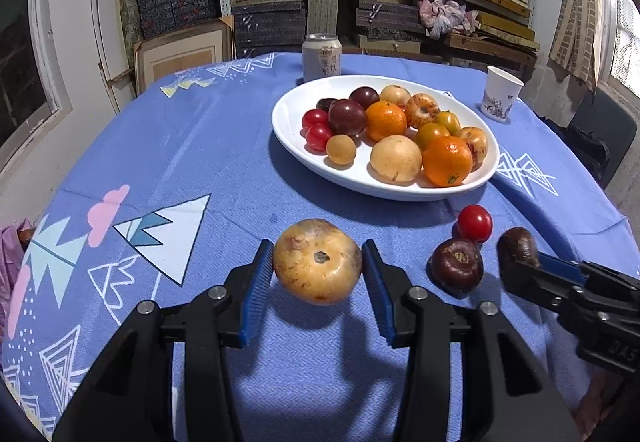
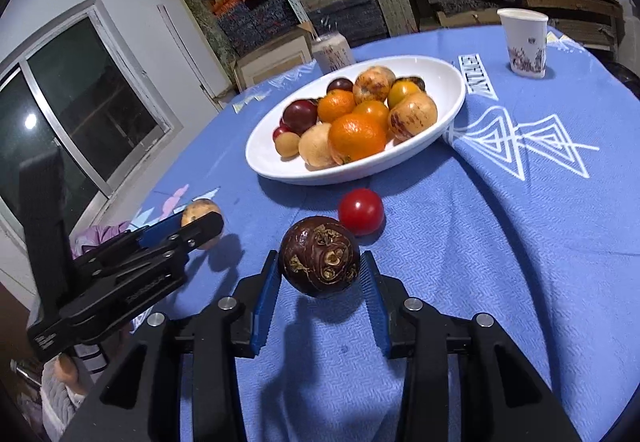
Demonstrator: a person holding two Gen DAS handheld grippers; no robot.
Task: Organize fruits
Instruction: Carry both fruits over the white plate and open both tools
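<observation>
My left gripper (image 1: 318, 262) is shut on a tan round fruit (image 1: 318, 260) and holds it just above the blue cloth. My right gripper (image 2: 319, 268) is shut on a dark purple fruit (image 2: 319, 262); it also shows at the right of the left wrist view (image 1: 518, 246). A second dark purple fruit (image 1: 458, 266) and a red cherry tomato (image 1: 474, 223) lie loose on the cloth in front of the white oval plate (image 1: 288, 122), which holds several oranges, tomatoes, plums and tan fruits. The right wrist view shows the tomato (image 2: 361, 211) and plate (image 2: 260, 154) too.
A drink can (image 1: 322, 56) stands behind the plate. A paper cup (image 1: 502, 92) stands at the back right. The round table is covered by a blue patterned cloth (image 1: 180, 146). Shelves of boxes stand behind the table; a window is at the left.
</observation>
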